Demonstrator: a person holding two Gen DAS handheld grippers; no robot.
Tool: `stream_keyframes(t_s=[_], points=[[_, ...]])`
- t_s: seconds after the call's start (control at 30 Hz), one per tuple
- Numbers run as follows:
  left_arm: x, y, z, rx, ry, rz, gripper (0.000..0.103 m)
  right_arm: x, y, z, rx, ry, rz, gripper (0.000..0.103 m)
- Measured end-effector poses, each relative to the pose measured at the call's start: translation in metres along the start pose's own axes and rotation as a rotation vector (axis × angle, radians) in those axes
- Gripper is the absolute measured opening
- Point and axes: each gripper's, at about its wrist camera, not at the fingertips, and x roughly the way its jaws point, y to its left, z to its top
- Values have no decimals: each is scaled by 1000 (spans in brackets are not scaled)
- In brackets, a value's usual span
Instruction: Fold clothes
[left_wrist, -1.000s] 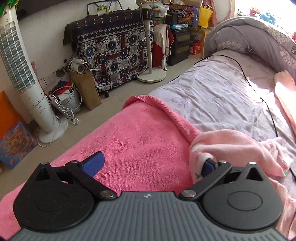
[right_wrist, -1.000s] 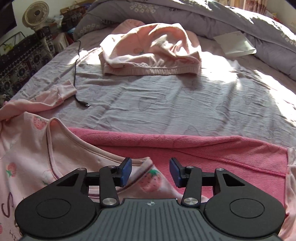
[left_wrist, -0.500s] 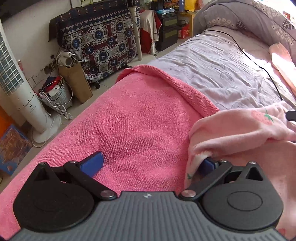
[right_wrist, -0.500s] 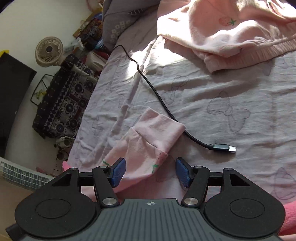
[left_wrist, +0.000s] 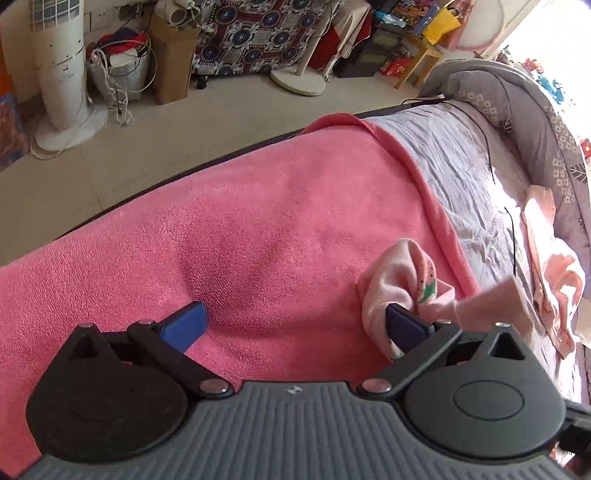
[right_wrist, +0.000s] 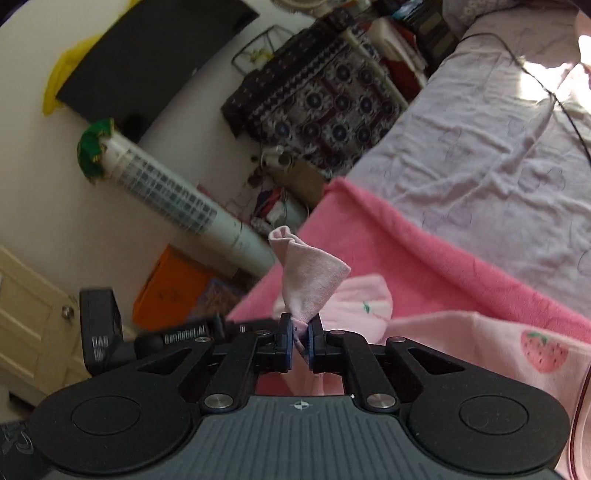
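Pink strawberry-print cotton garment (right_wrist: 480, 343) is spread on the pink terry towel (left_wrist: 240, 229) covering the bed. Its cuff is pinched upright in the narrowly closed right gripper (right_wrist: 300, 341). Left gripper (left_wrist: 295, 325) is spread wide, fabric draped over one finger (left_wrist: 404, 326).

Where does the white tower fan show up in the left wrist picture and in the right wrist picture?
Left wrist: the white tower fan stands on the floor at the top left corner, upright.
Right wrist: it lies slanted across the left middle, behind the pinched pink sleeve cuff.
Shared landmark: the patterned dark cloth cover, beyond the pink towel.
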Motion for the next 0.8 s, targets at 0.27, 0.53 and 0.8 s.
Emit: stream_keyframes(t_s=[0.27, 0.53, 0.8], points=[[19, -39, -29, 296, -41, 169, 103, -53, -44, -33, 173, -162, -138, 36], [16, -31, -41, 383, -105, 104, 103, -43, -95, 1, 430, -311, -51, 36], [19, -34, -45, 421, -117, 106, 103, -5, -135, 59, 468, -271, -305, 7]])
